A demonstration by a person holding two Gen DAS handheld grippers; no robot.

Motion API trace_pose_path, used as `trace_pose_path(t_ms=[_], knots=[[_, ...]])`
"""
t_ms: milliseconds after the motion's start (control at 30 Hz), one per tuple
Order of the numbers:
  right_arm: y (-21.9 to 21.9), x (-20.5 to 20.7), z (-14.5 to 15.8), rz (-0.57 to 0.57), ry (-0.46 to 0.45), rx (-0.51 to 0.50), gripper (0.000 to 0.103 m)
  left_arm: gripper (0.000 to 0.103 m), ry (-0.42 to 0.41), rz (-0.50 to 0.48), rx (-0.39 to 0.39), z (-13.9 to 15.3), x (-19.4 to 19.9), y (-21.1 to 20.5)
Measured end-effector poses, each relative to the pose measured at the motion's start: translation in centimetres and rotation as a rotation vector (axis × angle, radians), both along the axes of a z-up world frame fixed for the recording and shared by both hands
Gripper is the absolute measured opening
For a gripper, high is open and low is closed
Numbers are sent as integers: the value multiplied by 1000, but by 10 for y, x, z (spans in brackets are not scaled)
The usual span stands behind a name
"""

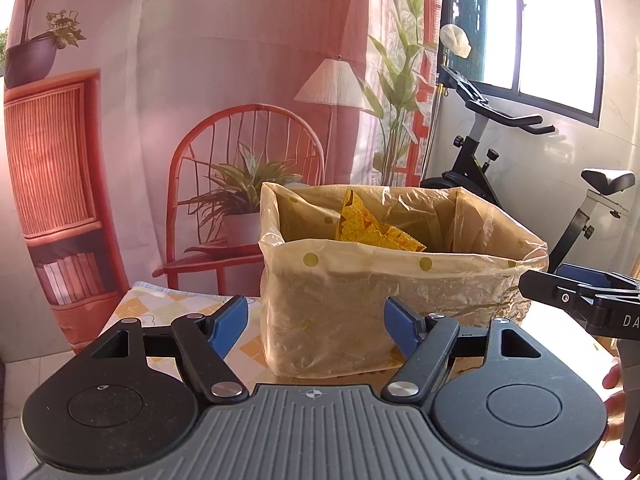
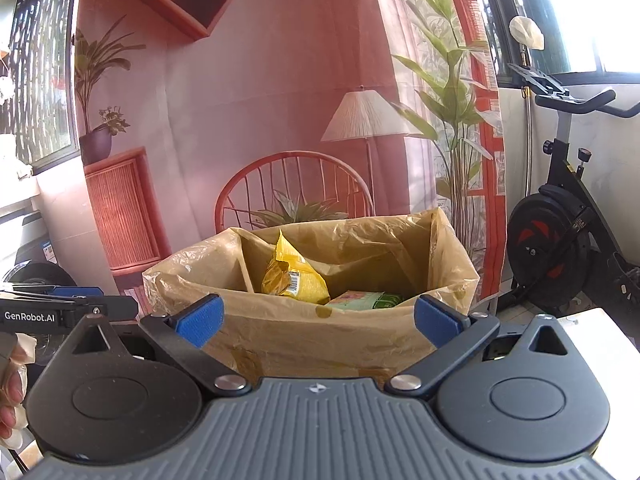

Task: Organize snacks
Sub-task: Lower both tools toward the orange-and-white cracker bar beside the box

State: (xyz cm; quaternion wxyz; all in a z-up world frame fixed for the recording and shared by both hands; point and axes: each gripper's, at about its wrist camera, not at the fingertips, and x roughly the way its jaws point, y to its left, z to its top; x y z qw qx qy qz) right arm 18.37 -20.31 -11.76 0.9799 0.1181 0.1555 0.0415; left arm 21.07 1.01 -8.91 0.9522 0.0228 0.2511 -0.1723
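A cardboard box lined with a yellowish plastic bag [image 1: 360,292] stands on the table straight ahead; it also shows in the right wrist view [image 2: 304,336]. A yellow snack packet [image 1: 376,228] leans inside it, seen in the right wrist view [image 2: 294,276] beside a green packet [image 2: 366,300]. My left gripper [image 1: 316,324] is open and empty, just in front of the box. My right gripper [image 2: 318,322] is open and empty, near the box's front wall. The right gripper also shows at the right edge of the left wrist view [image 1: 576,292], and the left gripper at the left of the right view [image 2: 68,304].
A checked tablecloth [image 1: 168,308] covers the table left of the box. A printed backdrop [image 1: 240,80] hangs behind. An exercise bike [image 1: 500,148] stands at the right, also in the right wrist view [image 2: 568,240]. The table's right edge [image 2: 592,320] is white.
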Motion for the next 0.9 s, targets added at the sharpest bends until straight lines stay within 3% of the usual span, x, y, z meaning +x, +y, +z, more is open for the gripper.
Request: trace_pose_path(t_ms=[133, 233, 433, 600, 900], knots=[[6, -8, -18, -12, 50, 97, 103, 77, 35, -9, 24, -12, -1, 8], [15, -14, -33, -12, 71, 109, 103, 77, 57, -15, 27, -22, -1, 13], [33, -14, -68, -23, 245, 108, 103, 77, 106, -62, 35, -43, 1, 15], [52, -16, -98, 26, 389, 98, 100, 77, 134, -94, 57, -59, 2, 15], [82, -16, -126, 91, 483, -40, 99, 77, 199, -96, 54, -86, 4, 17]])
